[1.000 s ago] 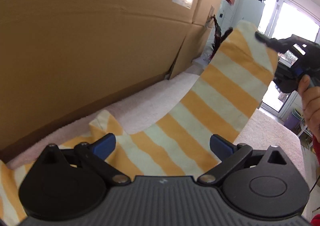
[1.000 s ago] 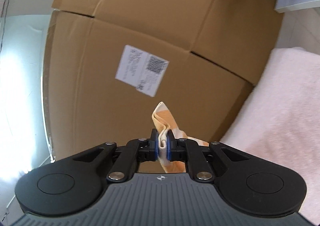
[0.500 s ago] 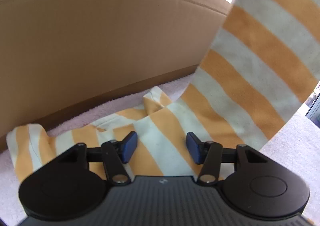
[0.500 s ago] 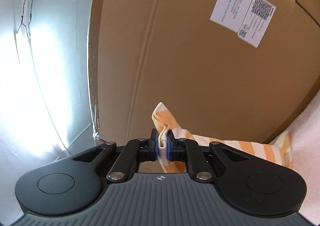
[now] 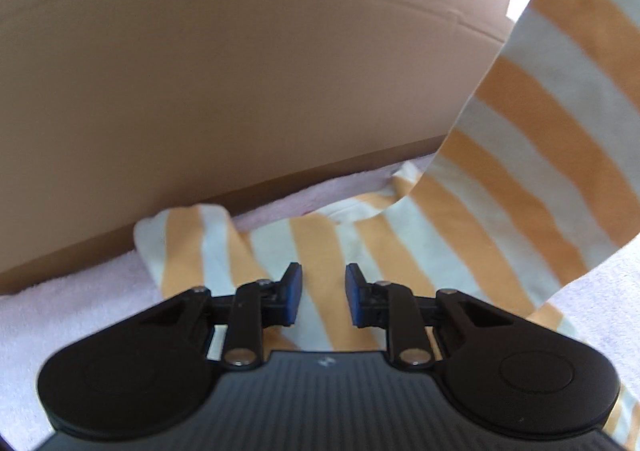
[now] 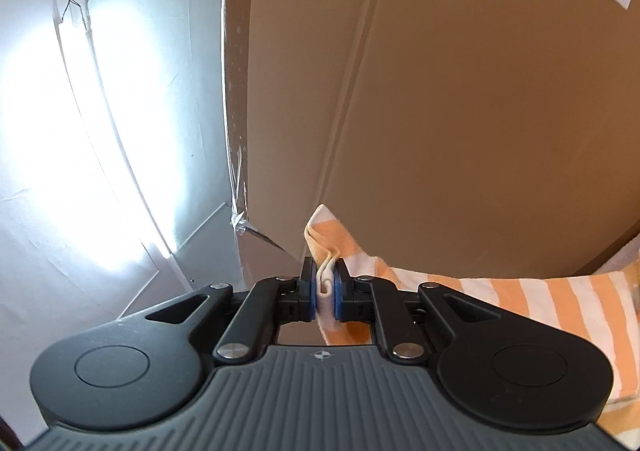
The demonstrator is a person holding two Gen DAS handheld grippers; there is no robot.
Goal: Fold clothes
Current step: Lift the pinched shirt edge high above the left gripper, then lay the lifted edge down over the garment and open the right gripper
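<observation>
Closing my left claw [image 5: 322, 299] over the striped garment [image 5: 400, 251], pads still apart, cloth below the gap. It lies on pink towelling [image 5: 72, 315] near a cardboard box [image 5: 240, 71], rising far right.

Right view: my right claw [image 6: 324, 293] clamped on a bunched garment edge, lifted beside box [image 6: 480, 111].

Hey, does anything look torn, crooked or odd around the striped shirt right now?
No tears visible. The striped shirt lies rumpled and skewed against the cardboard box, one end lifted in the right gripper; left gripper closing over it.
</observation>
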